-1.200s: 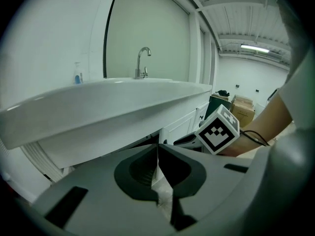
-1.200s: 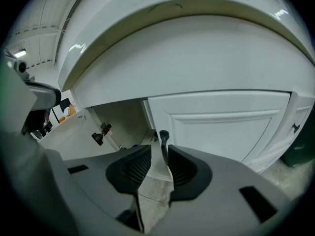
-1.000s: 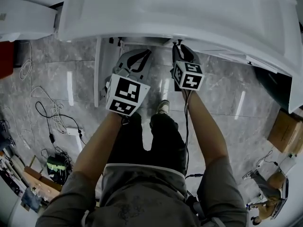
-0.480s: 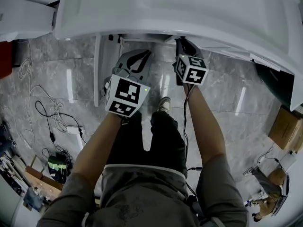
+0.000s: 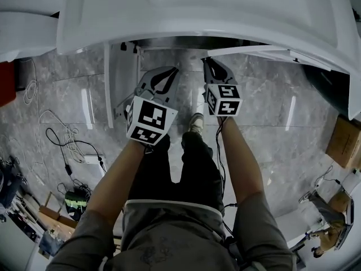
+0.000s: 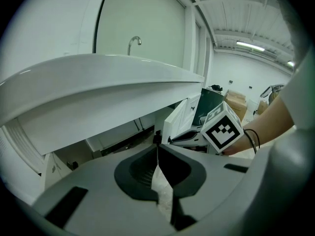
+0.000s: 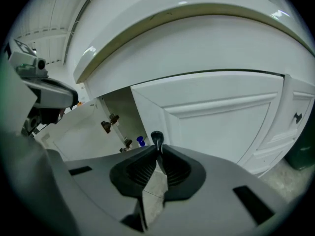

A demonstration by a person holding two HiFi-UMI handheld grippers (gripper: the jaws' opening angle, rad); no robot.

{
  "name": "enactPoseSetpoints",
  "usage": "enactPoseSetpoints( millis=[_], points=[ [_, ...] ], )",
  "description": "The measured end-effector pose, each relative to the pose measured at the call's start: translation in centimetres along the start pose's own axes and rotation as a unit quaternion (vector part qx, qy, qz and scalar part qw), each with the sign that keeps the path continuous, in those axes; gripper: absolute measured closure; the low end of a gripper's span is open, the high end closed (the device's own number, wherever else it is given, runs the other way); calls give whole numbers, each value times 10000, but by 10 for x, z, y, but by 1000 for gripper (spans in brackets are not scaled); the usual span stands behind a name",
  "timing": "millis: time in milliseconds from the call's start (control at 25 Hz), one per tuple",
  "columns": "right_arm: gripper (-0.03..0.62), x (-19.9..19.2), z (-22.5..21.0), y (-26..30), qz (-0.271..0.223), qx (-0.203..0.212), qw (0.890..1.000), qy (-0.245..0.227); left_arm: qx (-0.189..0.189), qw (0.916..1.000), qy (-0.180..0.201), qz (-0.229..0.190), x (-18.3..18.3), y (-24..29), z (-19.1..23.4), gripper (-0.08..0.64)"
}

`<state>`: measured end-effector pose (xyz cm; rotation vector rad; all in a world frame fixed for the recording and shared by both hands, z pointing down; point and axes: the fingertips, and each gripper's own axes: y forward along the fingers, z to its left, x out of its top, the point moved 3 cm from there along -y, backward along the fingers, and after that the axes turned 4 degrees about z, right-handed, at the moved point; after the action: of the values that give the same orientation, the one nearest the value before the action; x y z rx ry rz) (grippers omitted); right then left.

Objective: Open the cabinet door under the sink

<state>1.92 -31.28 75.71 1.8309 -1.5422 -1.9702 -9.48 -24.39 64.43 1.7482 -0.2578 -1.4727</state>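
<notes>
A white sink [image 5: 197, 10] overhangs the cabinet. The cabinet's right door [image 5: 248, 52] stands partly swung out. My right gripper [image 5: 207, 62] is shut on the small dark knob [image 7: 156, 137] at that door's edge; the white panelled door [image 7: 216, 117] fills the right gripper view behind the jaws. The left door [image 5: 107, 83] stands wide open, its hinges [image 7: 109, 122] showing. My left gripper [image 5: 171, 70] hangs in front of the open cabinet, shut with nothing in it. The left gripper view shows the right gripper's marker cube [image 6: 224, 127] beside the right door [image 6: 182, 116].
Cables [image 5: 62, 140] trail over the grey marble floor at left. A cardboard box [image 5: 344, 145] sits at right and a red object [image 5: 5, 83] at far left. The person's shoe [image 5: 194, 123] stands just before the cabinet. A small blue item [image 7: 141, 141] lies inside it.
The right gripper has drawn back toward the person with the knob, and the right door has swung further out. The left gripper has hardly moved.
</notes>
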Motion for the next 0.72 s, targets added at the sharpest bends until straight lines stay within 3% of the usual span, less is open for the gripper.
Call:
enactPoseSetpoints(
  millis=[720],
  points=[
    [541,-63,-9,-85,-46,826,9928,-870,-745,9953,401,467,-9,10,-105,538]
  ],
)
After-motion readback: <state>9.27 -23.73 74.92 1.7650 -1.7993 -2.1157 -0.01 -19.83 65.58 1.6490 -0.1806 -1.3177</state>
